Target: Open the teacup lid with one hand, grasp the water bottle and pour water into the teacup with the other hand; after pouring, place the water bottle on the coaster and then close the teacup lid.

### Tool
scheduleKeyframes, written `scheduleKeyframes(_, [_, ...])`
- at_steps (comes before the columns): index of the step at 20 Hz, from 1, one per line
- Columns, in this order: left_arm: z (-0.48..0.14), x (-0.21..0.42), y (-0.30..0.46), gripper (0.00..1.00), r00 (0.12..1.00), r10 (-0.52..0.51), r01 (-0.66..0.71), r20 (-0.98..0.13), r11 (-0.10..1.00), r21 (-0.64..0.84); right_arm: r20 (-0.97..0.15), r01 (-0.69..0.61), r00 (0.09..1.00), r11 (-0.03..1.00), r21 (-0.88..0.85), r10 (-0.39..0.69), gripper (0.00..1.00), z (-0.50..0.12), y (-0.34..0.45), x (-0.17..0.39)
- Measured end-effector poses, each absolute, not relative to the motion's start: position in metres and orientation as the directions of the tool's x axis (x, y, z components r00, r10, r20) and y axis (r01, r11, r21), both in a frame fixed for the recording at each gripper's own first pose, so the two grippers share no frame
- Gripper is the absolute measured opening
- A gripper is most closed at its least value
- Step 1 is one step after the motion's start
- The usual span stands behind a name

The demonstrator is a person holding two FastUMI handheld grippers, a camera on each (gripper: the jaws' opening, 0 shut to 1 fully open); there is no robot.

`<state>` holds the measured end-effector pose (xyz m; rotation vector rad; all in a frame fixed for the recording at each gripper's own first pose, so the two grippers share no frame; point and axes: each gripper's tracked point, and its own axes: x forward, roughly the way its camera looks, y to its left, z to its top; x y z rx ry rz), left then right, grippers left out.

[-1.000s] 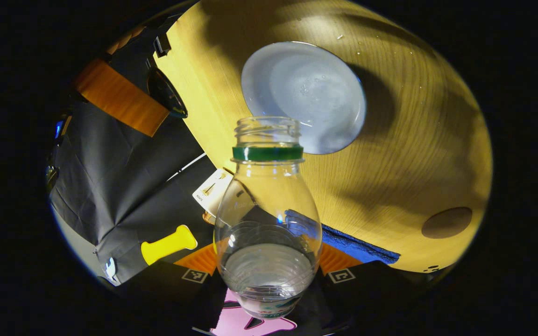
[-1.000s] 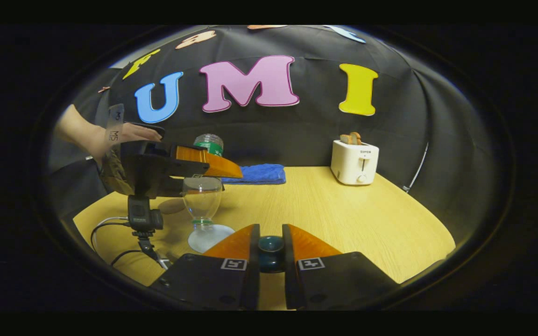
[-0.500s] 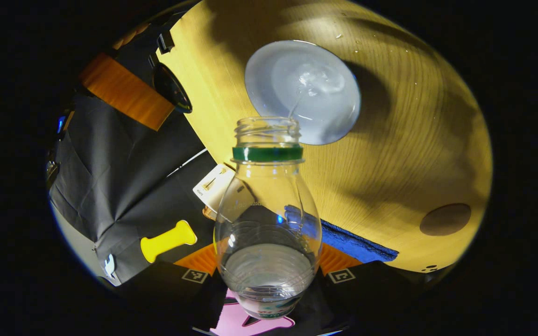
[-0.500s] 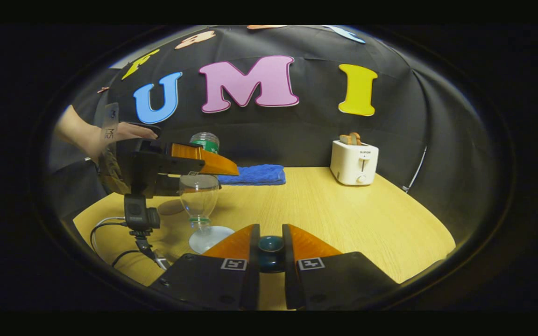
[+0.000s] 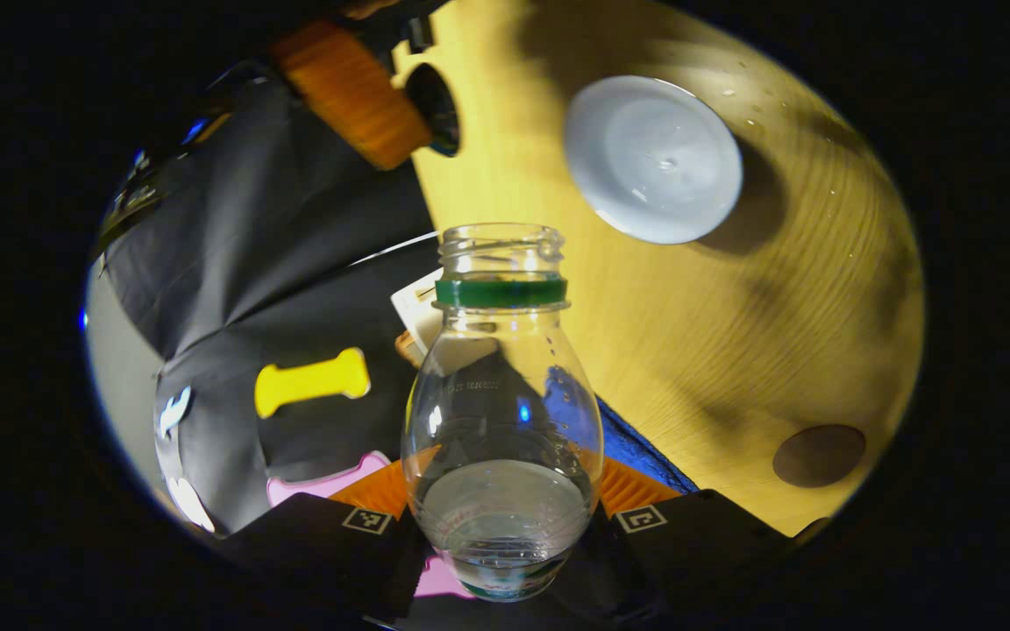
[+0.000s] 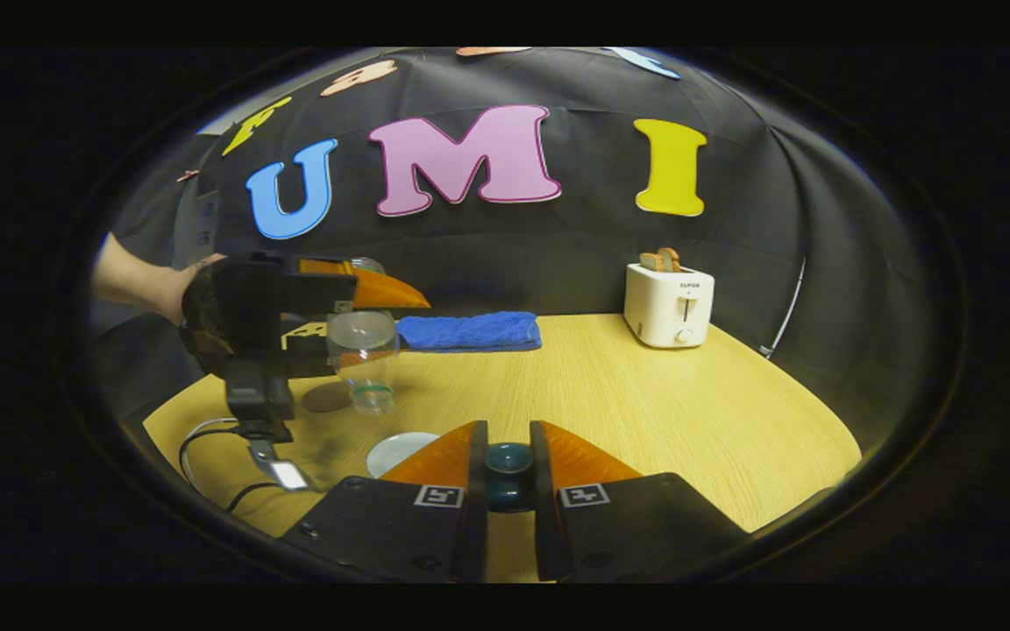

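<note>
Wooden tabletop [image 6: 610,394] carries a blue towel [image 6: 468,331] and a white toaster [image 6: 668,304] at the back. Above its left part, the left claw [image 5: 505,513] is clamped on a clear water bottle [image 5: 502,412], mouth tipped downward, some water inside. Below sits the white teacup [image 5: 654,158], open; the brown coaster [image 5: 818,456] lies nearby. The right claw [image 6: 508,469] pinches what is probably the teacup lid's dark knob [image 6: 508,460].

Left hand-held gripper [image 5: 505,499] apparently clamped; right hand-held gripper [image 6: 508,464] closed.
</note>
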<state>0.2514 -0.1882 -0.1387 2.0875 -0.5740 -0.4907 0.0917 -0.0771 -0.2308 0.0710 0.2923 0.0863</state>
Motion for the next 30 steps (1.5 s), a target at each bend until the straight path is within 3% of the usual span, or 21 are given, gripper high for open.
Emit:
scheduleKeyframes(4, [-0.090,0.260,-0.122,0.77,0.885,-0.464,-0.023,-0.027,-0.103,0.994,-0.288,-0.090,0.952,0.994,0.062,0.104,0.25,-0.228,-0.073,0.100])
scheduleKeyframes(7, [-0.059,0.272,-0.092,0.77,0.932,-0.362,0.067,0.029,0.252,0.966,-0.306,-0.091,0.945,0.992,0.084,0.112,0.25,-0.232,-0.062,0.105])
scheduleKeyframes(10, [-0.058,0.283,-0.075,0.77,0.963,-0.268,0.137,0.038,0.603,0.786,-0.312,-0.099,0.942,0.991,0.088,0.122,0.27,-0.231,-0.049,0.111])
scheduleKeyframes(14, [-0.093,0.301,-0.077,0.77,0.972,-0.235,0.221,0.008,0.921,0.321,-0.301,-0.127,0.943,0.989,0.081,0.145,0.25,-0.228,-0.031,0.118])
scheduleKeyframes(17, [-0.125,0.311,-0.080,0.77,0.986,-0.162,0.164,-0.030,0.985,0.058,-0.303,-0.143,0.939,0.986,0.089,0.163,0.25,-0.230,-0.019,0.122])
scheduleKeyframes(21, [-0.157,0.319,-0.091,0.78,0.980,-0.181,0.175,-0.076,0.981,-0.087,-0.300,-0.160,0.938,0.985,0.072,0.174,0.25,-0.231,-0.014,0.123])
scheduleKeyframes(30, [-0.175,0.328,-0.094,0.80,0.977,-0.191,0.190,-0.097,0.982,-0.024,-0.311,-0.153,0.935,0.984,0.086,0.172,0.27,-0.238,-0.011,0.125])
